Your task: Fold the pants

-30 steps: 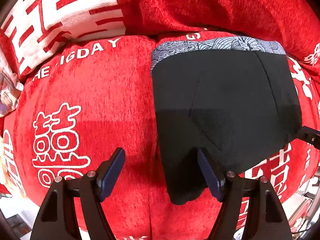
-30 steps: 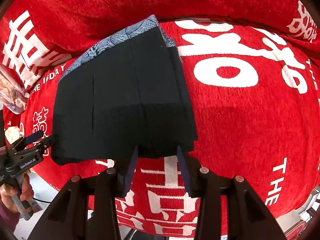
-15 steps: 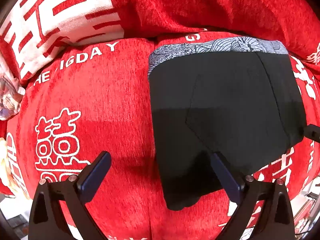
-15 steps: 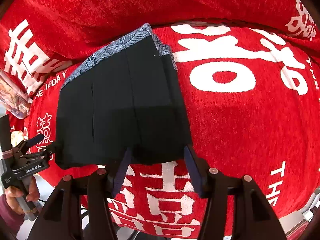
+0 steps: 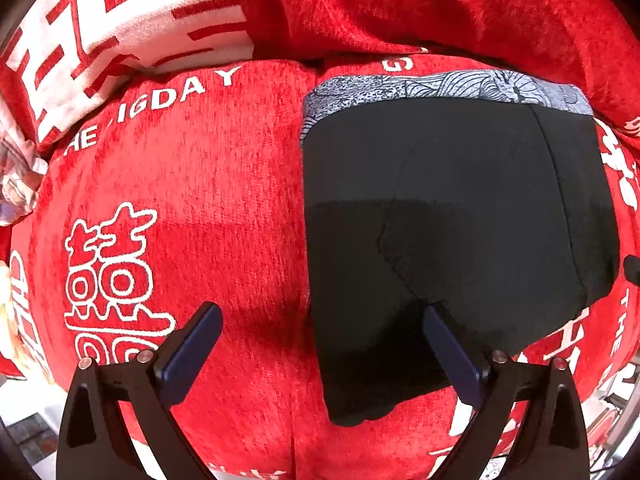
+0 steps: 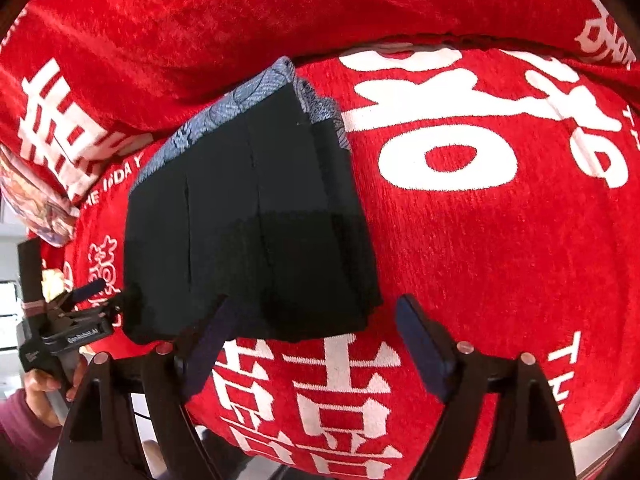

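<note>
The left tongs (image 5: 322,344) stand wide apart with nothing between them; the right-hand pad hangs over the near edge of the black shorts (image 5: 452,220), but whether it touches the cloth is hard to tell. The right tongs (image 6: 316,334) are likewise spread wide and hold nothing, the left-hand pad at the shorts' near hem, the other over bare red fabric. Between and beyond both pairs, the shorts lie flat as a compact, roughly square bundle on the red sofa cover (image 5: 208,208) with its white lettering, the grey patterned waistband (image 5: 440,88) along the far edge against the backrest. Layered side edges in the right wrist view suggest the sides are already folded inward, so the fold looks largely done; what is left, by my judgement, is at most one more fold from hem to waistband or a little smoothing. The layers underneath are hidden, so the number of folds cannot be counted. At the far left a pale, crumpled item (image 5: 18,184) is cut off and unidentifiable, and the sofa's near edge is lost behind the tongs' arms.
</note>
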Demonstrator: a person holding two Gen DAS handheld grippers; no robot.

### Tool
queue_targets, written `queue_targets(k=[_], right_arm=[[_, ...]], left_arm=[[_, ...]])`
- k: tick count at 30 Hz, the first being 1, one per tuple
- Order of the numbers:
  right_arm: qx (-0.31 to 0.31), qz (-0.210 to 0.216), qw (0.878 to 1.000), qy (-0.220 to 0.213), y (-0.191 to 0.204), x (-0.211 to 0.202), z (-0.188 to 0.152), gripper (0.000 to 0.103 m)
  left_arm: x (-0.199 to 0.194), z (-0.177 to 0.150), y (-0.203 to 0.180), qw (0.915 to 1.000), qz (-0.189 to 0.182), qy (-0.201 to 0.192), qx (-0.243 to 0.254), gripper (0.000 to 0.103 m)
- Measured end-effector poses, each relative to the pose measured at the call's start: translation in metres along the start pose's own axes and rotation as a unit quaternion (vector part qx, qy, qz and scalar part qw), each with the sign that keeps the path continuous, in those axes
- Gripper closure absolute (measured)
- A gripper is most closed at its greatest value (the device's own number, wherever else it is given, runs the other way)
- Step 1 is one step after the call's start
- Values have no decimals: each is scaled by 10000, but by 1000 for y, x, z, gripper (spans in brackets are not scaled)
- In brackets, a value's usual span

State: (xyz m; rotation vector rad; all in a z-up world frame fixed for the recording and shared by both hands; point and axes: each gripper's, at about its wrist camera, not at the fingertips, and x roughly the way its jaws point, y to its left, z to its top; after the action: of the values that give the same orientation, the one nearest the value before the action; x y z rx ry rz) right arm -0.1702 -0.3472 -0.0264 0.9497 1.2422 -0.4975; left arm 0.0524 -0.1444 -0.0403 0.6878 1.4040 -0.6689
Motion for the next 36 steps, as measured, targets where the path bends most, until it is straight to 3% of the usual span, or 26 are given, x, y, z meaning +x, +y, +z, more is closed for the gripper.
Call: queue_targets(k=[13,25,29,36], right_arm=[[199,292,9994,54,-20,7,11,17],[215,509,9974,472,-28,19,20,17],[137,507,9975,478,-33,17,23,17],[168,929,9943,500,-42,24,35,17]], left_arm=[[6,14,3,9998,-131,94,-98,2],[17,25,9,9989,-354,200,-244,2],[22,30,19,9977,-526,227,-374,2],[38,45,28,9912,-1264,327,-209,2]])
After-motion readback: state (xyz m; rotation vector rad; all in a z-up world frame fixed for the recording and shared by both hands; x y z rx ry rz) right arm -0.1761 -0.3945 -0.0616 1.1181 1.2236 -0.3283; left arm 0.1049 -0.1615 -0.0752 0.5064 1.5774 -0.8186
